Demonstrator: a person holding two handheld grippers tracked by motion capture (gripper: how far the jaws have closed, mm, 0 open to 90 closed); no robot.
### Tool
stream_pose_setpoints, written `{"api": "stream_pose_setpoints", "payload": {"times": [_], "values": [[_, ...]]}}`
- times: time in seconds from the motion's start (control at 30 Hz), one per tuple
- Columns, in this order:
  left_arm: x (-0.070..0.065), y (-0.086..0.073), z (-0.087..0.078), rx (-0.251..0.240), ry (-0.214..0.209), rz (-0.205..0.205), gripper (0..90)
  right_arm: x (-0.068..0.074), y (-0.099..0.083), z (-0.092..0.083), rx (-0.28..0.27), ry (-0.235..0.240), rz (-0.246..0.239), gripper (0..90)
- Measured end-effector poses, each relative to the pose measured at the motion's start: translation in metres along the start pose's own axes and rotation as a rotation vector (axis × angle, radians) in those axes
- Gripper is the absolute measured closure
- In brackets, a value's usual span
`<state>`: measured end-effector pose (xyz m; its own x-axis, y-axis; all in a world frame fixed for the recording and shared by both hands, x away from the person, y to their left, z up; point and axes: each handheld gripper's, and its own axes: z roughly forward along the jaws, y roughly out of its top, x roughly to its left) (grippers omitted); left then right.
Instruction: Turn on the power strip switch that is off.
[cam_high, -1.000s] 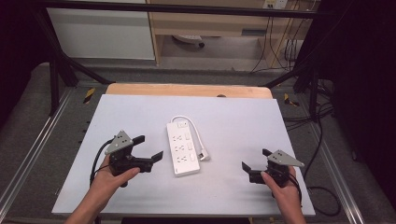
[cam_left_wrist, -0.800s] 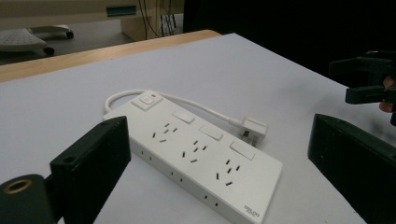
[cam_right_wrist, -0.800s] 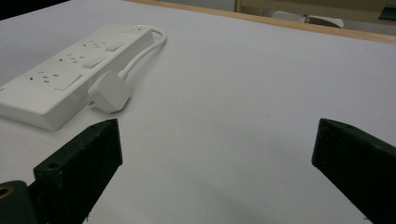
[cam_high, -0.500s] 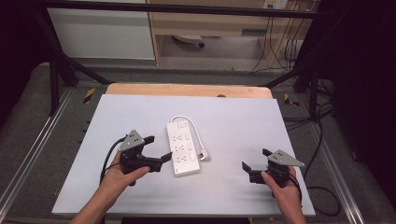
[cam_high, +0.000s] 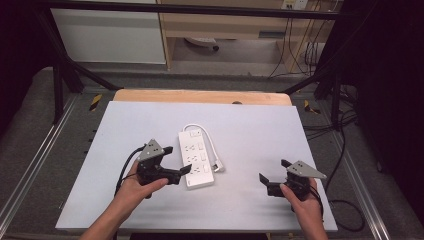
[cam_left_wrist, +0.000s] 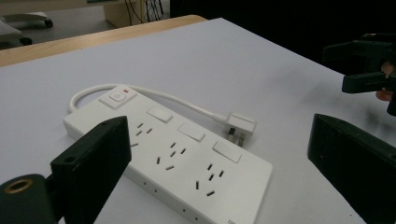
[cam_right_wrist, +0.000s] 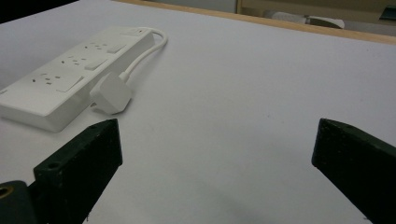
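Observation:
A white power strip lies flat on the pale table, its short cable looping round to a white plug beside it. My left gripper is open just left of the strip's near end, one jaw close to its edge. Through the left gripper view, the strip with several switches and the plug sit between the spread jaws of my left gripper. My right gripper is open over bare table at the right. In its view the strip and plug lie far left.
A wooden strip borders the table's far edge. Metal rails run along both sides, with cables on the floor at the right. The right gripper shows at the far right of the left gripper view.
My left gripper has moved right, up to the near end of the power strip. The right gripper has stayed in place.

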<state>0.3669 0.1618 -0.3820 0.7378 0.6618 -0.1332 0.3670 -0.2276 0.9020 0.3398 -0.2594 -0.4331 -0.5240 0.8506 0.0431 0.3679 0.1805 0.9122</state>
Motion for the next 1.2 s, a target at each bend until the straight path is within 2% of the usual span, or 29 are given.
{"api": "stream_pose_setpoints", "payload": {"times": [0.43,0.63,0.8,0.97,1.07,1.2], "values": [[-0.005,-0.001,0.016,0.02,-0.014,-0.006,8.2,-0.001,-0.001,0.0,0.002,-0.002,0.009,2.2],[-0.007,-0.005,0.024,0.033,-0.015,0.001,11.9,-0.001,0.0,-0.001,0.0,-0.002,0.006,2.3],[-0.009,-0.008,0.03,0.059,-0.02,0.008,13.9,-0.001,0.0,-0.001,0.0,-0.002,0.009,2.2],[-0.012,-0.011,0.037,0.077,-0.028,0.014,19.0,-0.001,0.0,-0.001,-0.001,-0.003,0.003,2.3],[-0.012,-0.012,0.041,0.09,-0.027,0.015,27.9,-0.001,0.0,-0.001,-0.001,-0.002,0.002,2.2],[-0.012,-0.014,0.046,0.11,-0.026,0.011,35.6,-0.001,0.0,-0.001,-0.002,-0.001,0.004,2.2]]}}
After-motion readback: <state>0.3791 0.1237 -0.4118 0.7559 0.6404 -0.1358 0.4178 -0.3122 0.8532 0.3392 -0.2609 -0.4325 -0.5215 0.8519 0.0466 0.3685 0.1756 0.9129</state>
